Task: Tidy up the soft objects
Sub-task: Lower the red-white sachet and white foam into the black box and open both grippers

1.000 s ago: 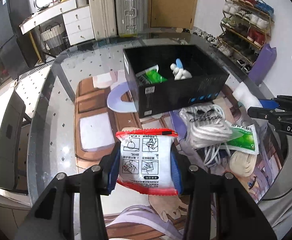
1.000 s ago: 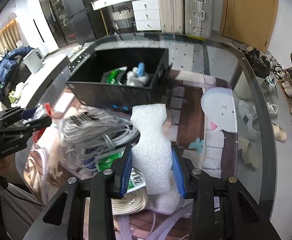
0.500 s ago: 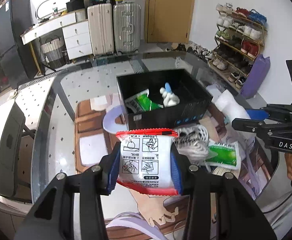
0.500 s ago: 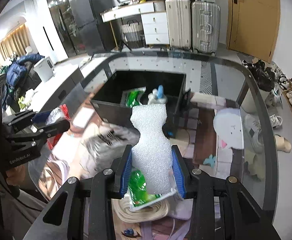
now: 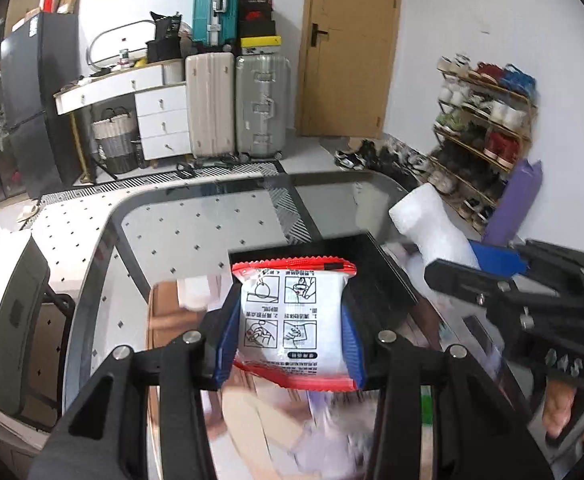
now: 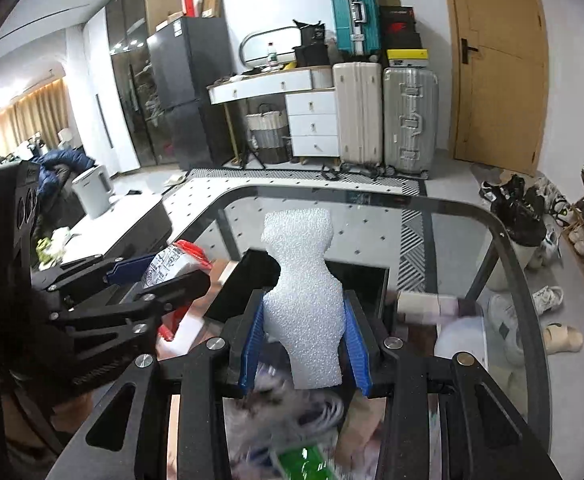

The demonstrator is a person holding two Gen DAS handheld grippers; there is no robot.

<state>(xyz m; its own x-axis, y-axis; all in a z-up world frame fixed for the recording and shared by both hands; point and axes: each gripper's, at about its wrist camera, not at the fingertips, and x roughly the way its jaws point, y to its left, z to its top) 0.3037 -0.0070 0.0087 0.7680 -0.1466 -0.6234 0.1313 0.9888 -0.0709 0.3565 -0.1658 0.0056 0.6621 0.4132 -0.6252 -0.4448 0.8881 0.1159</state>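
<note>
My left gripper [image 5: 292, 340] is shut on a white packet with red edges [image 5: 294, 322] and holds it high above the glass table. The black box [image 5: 384, 280] lies behind and below it. My right gripper [image 6: 306, 344] is shut on a white foam piece [image 6: 304, 300], also raised over the black box [image 6: 247, 284]. The foam piece also shows in the left wrist view [image 5: 432, 236], and the packet in the right wrist view [image 6: 171, 264]. The box's contents are hidden.
A blurred cable bundle [image 6: 292, 408] and a green packet [image 6: 304, 460] lie on the glass table [image 6: 504, 260] below the grippers. Suitcases [image 5: 235, 104], a drawer unit [image 5: 159, 120] and a shoe rack [image 5: 484, 128] stand beyond the table.
Both grippers have risen and tilted up with their objects still held. The box and the table items have dropped low in both views.
</note>
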